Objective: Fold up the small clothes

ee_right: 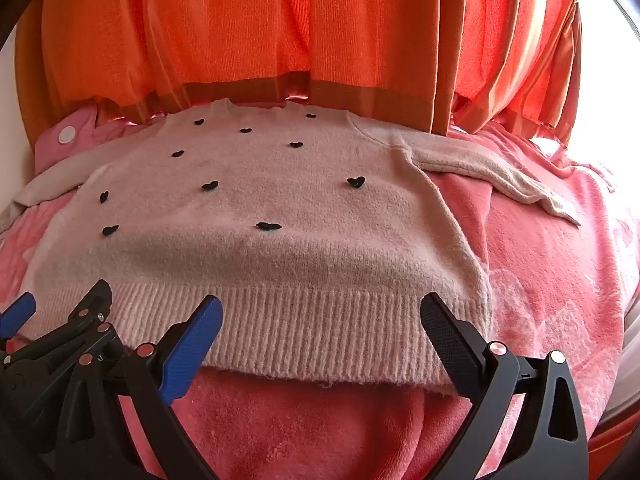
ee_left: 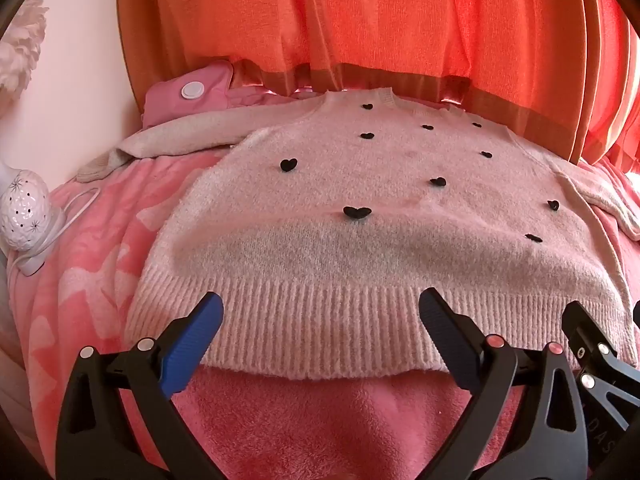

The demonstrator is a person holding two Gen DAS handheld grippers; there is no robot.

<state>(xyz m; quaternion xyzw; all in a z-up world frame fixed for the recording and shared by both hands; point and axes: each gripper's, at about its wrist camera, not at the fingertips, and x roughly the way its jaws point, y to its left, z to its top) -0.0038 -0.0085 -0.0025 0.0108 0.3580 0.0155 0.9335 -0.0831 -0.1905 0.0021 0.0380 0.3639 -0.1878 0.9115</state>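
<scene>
A small pale pink knit sweater (ee_left: 360, 208) with black hearts lies flat, front up, on a pink blanket (ee_left: 320, 416); it also shows in the right wrist view (ee_right: 260, 240). Both sleeves spread outward. Its ribbed hem faces me. My left gripper (ee_left: 320, 316) is open, its fingers just above the hem's left half. My right gripper (ee_right: 322, 316) is open above the hem's right half. Each gripper shows at the edge of the other's view, side by side. Neither holds anything.
Orange curtains (ee_left: 380, 20) hang right behind the sweater's collar. A pink padded item with a white button (ee_left: 192, 90) lies at the back left. A white perforated lamp (ee_left: 24, 212) with a cable stands at the left edge. The pink blanket (ee_right: 552, 280) extends right.
</scene>
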